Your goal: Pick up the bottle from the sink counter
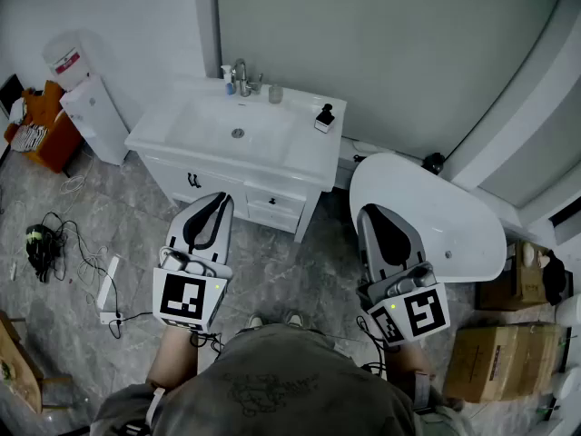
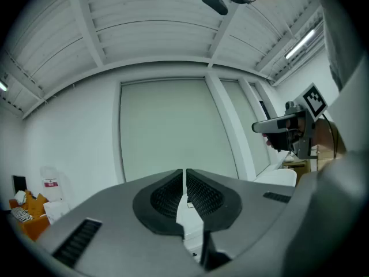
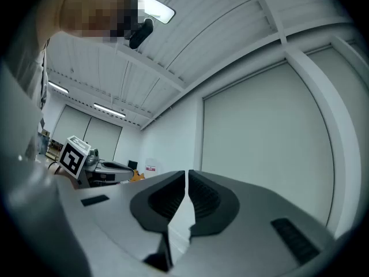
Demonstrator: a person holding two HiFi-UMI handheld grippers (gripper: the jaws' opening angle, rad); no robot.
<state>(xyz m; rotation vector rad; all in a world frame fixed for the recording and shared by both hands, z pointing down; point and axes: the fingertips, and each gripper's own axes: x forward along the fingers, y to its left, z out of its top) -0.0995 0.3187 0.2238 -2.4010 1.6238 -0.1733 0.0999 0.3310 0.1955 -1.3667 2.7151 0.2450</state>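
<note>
Neither hand-held gripper holds anything. The left hand-held gripper (image 1: pixel 217 198) and the right hand-held gripper (image 1: pixel 370 211) both hang low in front of the person and point toward 12 o'clock. Each has its jaws pressed together. The two gripper views tilt upward and show only wall and ceiling beyond the closed pads.

The dark-topped bottle (image 1: pixel 324 116) stands upright on the white bench (image 1: pixel 313 153), near the bench's edge at 3 o'clock of the basin (image 1: pixel 238 133). It is well apart from both grippers. A smaller pale bottle (image 1: pixel 227 73) stands beside the tap (image 1: pixel 241 75) at 12 o'clock of the basin. I take the dark-topped one as the target, though the task does not say which.

The task appears to be at its very start, with the approach not yet made. The right hand-held gripper is on the bottle's side, and the bottle lies at about 11 o'clock from it. The next move calls for stepping closer, tipping that gripper down to level and spreading its jaws. It can then close on the body below the cap. Because the bottle stands so near the edge, a sideways nudge could tip it off.
</note>
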